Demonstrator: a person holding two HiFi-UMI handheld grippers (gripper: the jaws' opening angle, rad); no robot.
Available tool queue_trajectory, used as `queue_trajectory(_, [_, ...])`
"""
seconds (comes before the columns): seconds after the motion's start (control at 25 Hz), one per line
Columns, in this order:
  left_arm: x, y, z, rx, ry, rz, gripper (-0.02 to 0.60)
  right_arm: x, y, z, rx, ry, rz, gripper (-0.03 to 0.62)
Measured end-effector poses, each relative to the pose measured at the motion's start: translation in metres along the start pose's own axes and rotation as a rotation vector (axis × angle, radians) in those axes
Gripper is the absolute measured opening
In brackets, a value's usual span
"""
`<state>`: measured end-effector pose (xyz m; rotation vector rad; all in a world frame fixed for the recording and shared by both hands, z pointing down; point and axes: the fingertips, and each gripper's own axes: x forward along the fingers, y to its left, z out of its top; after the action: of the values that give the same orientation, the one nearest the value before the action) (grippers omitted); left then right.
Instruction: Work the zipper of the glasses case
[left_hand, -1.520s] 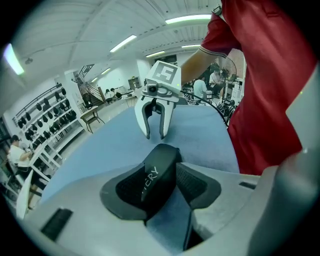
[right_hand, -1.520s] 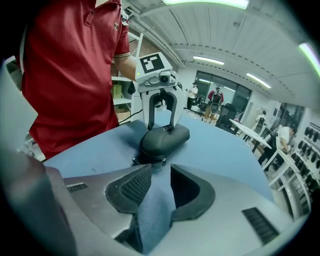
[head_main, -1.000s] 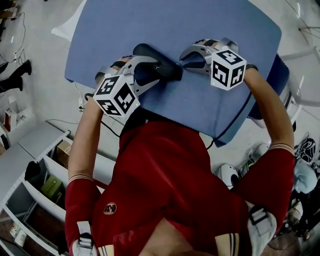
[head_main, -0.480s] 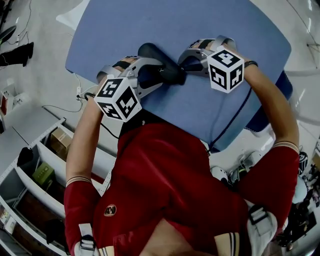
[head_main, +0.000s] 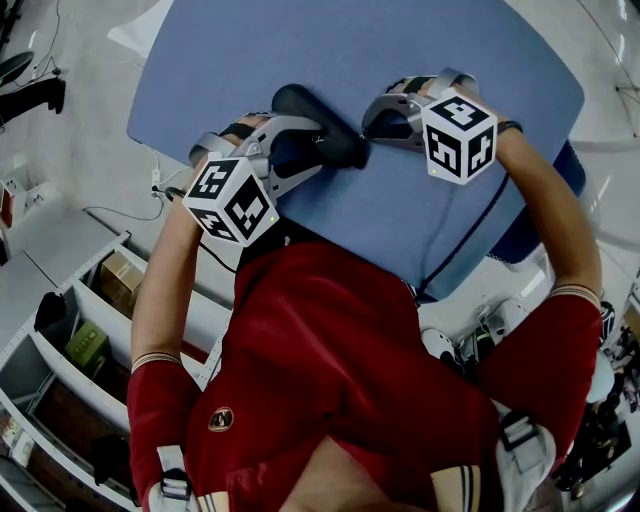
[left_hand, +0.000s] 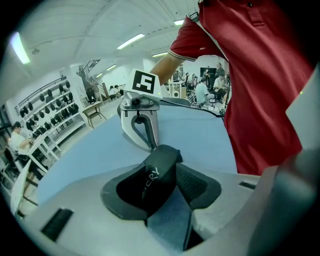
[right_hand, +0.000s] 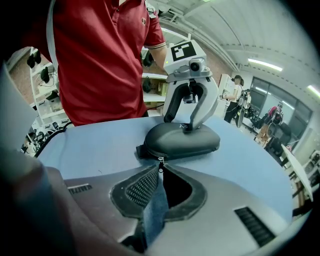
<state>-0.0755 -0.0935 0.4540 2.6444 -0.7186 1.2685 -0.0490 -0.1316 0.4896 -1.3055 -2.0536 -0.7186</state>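
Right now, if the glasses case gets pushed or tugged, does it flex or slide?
Likely stiff: the glasses case has a domed shell that shows no dent in the clamp of the left gripper. It sits flat and looks light, so unclamped it might slide on the smooth blue table, not roll. The right gripper is closing its jaws on the zipper pull; that tug may drag it.

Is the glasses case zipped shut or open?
Shut, it seems: the case halves meet with no gap; the pull sits at its near end.
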Motion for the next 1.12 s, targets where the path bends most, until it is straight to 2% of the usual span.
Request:
queue_trajectory(0.96, [-0.0024, 0.0006, -0.0006, -0.003, 0.0, 0.015, 0.178, -0.0068, -0.0015, 0.002, 0.123, -0.023, -0.03, 0.021])
queue_trajectory(1.12, [-0.0015, -0.0002, -0.0002, -0.002, 0.003, 0.014, 0.178, -0.0085, -0.0001, 0.002, 0.148, -0.035, -0.051, 0.003])
